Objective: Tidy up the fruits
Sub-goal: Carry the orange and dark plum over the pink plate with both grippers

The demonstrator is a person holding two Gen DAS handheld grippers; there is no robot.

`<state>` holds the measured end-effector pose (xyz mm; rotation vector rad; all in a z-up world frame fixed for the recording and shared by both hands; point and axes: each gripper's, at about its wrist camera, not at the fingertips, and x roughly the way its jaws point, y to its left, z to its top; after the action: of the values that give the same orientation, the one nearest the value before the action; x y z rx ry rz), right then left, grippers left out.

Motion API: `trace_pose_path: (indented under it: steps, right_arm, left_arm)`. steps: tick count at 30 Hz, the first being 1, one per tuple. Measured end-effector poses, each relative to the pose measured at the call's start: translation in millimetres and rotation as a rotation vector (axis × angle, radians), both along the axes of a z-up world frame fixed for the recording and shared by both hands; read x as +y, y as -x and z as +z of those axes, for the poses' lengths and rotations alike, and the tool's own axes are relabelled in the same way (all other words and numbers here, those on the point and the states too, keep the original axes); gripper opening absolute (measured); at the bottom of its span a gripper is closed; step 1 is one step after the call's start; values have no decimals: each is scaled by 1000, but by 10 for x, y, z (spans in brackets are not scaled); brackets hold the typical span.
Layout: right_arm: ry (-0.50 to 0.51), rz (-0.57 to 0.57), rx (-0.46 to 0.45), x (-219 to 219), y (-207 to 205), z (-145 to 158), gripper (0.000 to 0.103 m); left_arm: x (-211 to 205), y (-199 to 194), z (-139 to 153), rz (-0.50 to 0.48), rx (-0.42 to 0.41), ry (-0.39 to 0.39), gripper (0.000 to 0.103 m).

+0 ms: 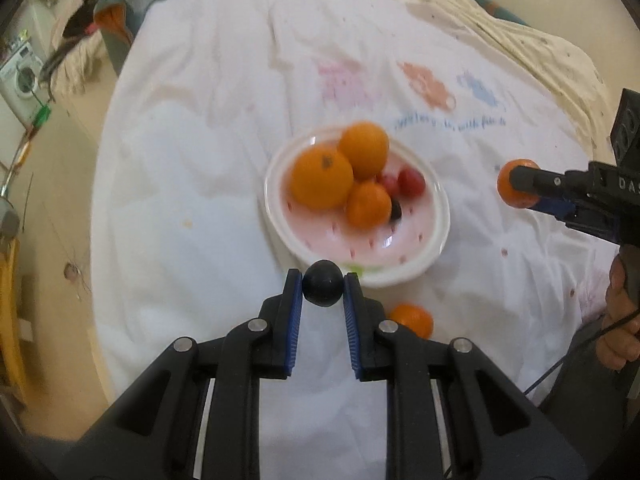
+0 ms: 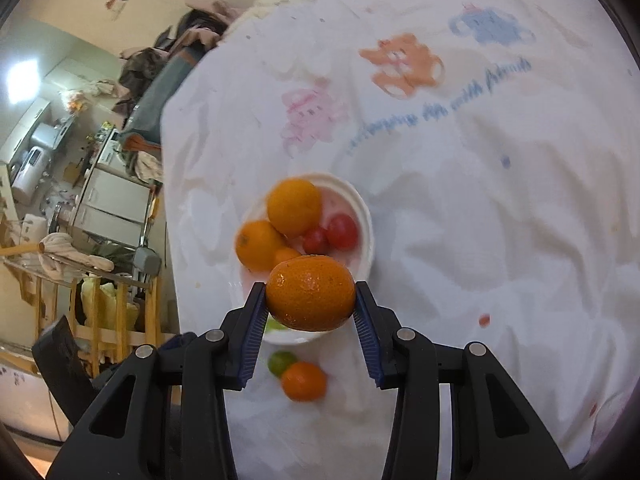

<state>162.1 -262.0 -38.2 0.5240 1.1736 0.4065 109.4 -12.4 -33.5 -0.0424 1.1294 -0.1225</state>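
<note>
A white plate (image 1: 424, 256) with a pink centre sits on the white cloth and holds three oranges (image 1: 322, 180), two red tomatoes (image 1: 412, 182) and a dark berry (image 1: 396, 211). My left gripper (image 1: 323, 285) is shut on a dark round fruit (image 1: 323, 283) just at the plate's near rim. My right gripper (image 2: 311, 300) is shut on an orange (image 2: 310, 298) above the plate (image 2: 366, 216); it also shows in the left wrist view (image 1: 516, 190) to the plate's right. A loose orange (image 1: 414, 320) and a green fruit (image 2: 282, 362) lie on the cloth near the plate.
The white printed cloth (image 1: 200, 200) covers a round table whose edge falls off at the left. Cluttered furniture and a washing machine (image 1: 20, 76) stand beyond on the left. A hand (image 1: 622, 320) holds the right gripper's handle.
</note>
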Motion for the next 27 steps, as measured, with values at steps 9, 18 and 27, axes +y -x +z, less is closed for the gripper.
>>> trace_pose_path:
  steps: [9,18,27]
  right_arm:
    - [12,30,-15,124,-245,129,45]
    - [90,70,1,240,-465,-72,45]
    - [138,155,75,487,-465,-480,45]
  left_arm:
    - [-34,-380,131,-13,-28,-47,17]
    - [-39,-633,-150,35,34,-24,17]
    - [-126,-621,-531,-9,111,-24,18]
